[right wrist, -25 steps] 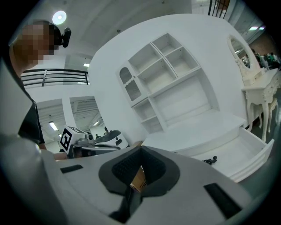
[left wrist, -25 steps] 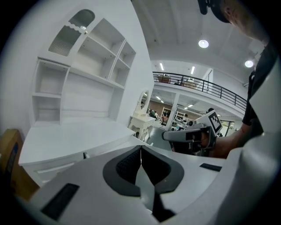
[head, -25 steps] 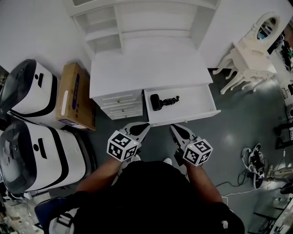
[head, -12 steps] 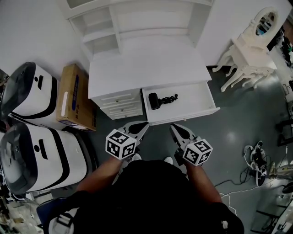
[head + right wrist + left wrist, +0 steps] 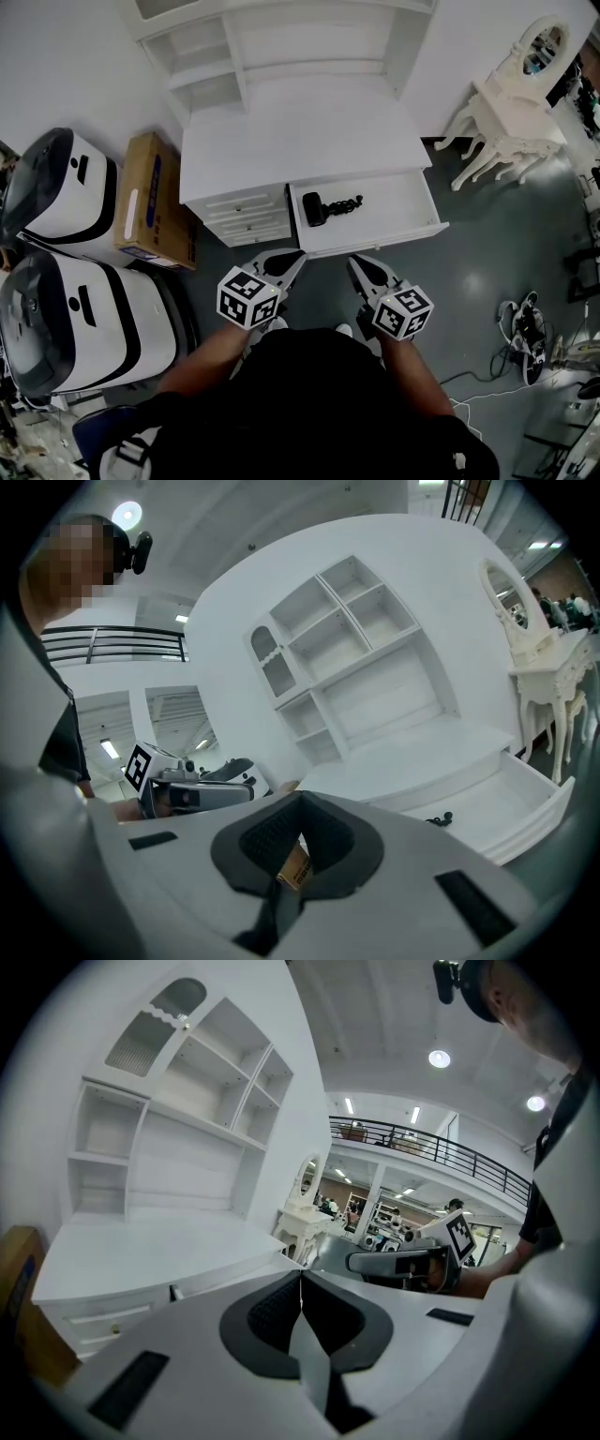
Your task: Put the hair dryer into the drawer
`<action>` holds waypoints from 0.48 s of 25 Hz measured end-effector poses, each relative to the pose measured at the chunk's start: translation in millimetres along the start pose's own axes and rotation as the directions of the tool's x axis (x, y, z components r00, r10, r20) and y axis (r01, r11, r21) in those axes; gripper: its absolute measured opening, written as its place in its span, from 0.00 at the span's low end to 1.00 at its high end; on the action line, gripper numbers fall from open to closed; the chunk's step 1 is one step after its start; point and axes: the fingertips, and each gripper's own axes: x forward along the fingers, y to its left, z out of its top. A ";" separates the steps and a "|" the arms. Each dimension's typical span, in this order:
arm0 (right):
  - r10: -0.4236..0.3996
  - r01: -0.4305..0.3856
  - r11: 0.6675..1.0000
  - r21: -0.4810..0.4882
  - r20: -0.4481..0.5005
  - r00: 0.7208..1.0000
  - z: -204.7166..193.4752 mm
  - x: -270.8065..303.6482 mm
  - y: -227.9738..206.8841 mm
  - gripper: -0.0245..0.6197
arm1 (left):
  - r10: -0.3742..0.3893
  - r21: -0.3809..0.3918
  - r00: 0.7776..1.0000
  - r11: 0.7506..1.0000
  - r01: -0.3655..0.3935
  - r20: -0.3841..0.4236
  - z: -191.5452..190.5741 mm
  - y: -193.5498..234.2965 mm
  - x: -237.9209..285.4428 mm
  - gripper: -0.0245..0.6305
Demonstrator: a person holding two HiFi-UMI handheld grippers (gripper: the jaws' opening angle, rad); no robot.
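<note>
Your left gripper (image 5: pixel 292 258) and right gripper (image 5: pixel 356 264) sit just in front of the open white drawer (image 5: pixel 375 242) in the head view. The black hair dryer (image 5: pixel 317 208) lies at the drawer's left end. In the left gripper view, the jaws are pressed together with nothing between them. The right gripper view shows the same.

Hair dryer (image 5: pixel 317 208) lies in the open drawer (image 5: pixel 405 201), at its left end. Drawer projects from the desk (image 5: pixel 300 131) front, right side; small drawers (image 5: pixel 246 217) to its left. Shelves (image 5: pixel 281 42) stand on the desk at the rear. Box (image 5: pixel 150 199) left of desk; dressing table (image 5: pixel 502 117) to the right.
</note>
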 end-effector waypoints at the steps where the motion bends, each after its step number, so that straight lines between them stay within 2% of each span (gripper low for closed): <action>1: 0.003 -0.003 1.000 0.000 -0.001 1.000 -0.1 0.4 0.1 0.08 | 0.002 0.000 1.000 1.000 -0.002 0.000 -0.3 0.6 0.0 0.05; 12: 0.010 -0.010 1.000 -0.001 -0.003 1.000 0.3 0.8 0.1 0.08 | 0.010 0.001 1.000 1.000 -0.010 0.005 2.0 2.5 1.6 0.05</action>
